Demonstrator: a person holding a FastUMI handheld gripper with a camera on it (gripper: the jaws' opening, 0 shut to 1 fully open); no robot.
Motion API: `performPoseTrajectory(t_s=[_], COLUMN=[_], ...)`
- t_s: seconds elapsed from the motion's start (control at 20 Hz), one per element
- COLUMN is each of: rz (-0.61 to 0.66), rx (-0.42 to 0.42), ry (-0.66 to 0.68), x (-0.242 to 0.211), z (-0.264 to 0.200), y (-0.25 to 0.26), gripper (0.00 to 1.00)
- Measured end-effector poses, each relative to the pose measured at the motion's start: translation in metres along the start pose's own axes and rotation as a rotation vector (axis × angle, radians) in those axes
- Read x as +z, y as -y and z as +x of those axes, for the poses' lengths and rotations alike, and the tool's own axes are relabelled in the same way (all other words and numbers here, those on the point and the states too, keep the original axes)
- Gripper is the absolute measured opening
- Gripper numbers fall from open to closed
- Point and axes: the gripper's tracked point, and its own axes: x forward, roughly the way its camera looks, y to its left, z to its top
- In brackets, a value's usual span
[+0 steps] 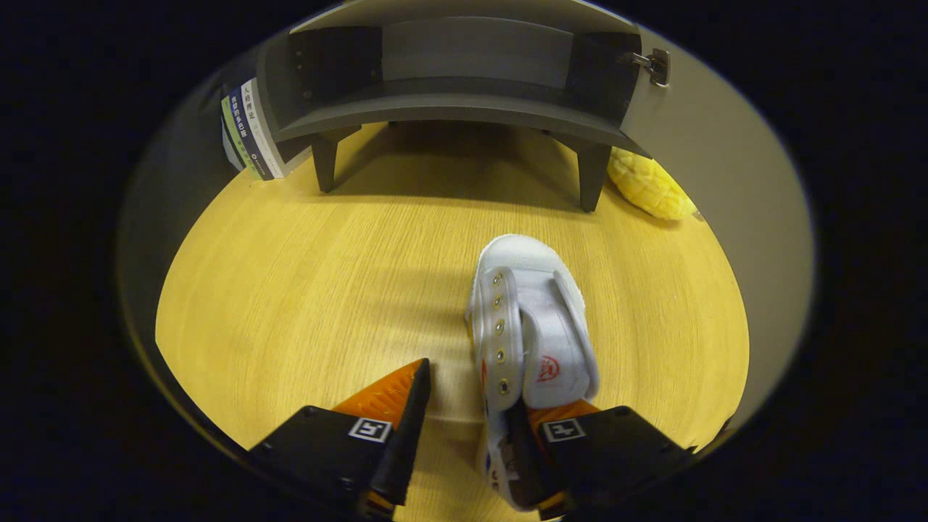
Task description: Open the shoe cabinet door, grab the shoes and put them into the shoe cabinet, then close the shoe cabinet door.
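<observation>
**Gripper at shoe, cabinet open**

Gripper view: The gripper (464,406) stands wide open above the wooden table (290,290). The white shoe (533,319) lies on the table with its toe toward the cabinet (464,80); its left wall sits between the fingers, the right finger inside the opening. No clamping is visible. The cabinet door (696,145) is swung open. Books (250,130) stand left of the cabinet, a yellow pineapple bun (649,188) to its right.

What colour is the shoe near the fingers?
White, with metal eyelets and a small red mark on the tongue; the shoe shows best in the gripper view, against one finger of the open hand-held gripper.
</observation>
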Motion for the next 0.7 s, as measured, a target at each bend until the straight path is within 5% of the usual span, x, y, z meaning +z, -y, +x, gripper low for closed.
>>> performPoseTrajectory(t_s=[0.15,0.45,0.7], rz=[-0.007,-0.086,-0.047], rx=[-0.016,0.046,0.051], ry=[0.009,0.057,0.086], x=[0.007,0.008,0.014], z=[0.004,0.006,-0.002], y=[0.003,-0.002,0.000], gripper=[0.17,0.03,0.03])
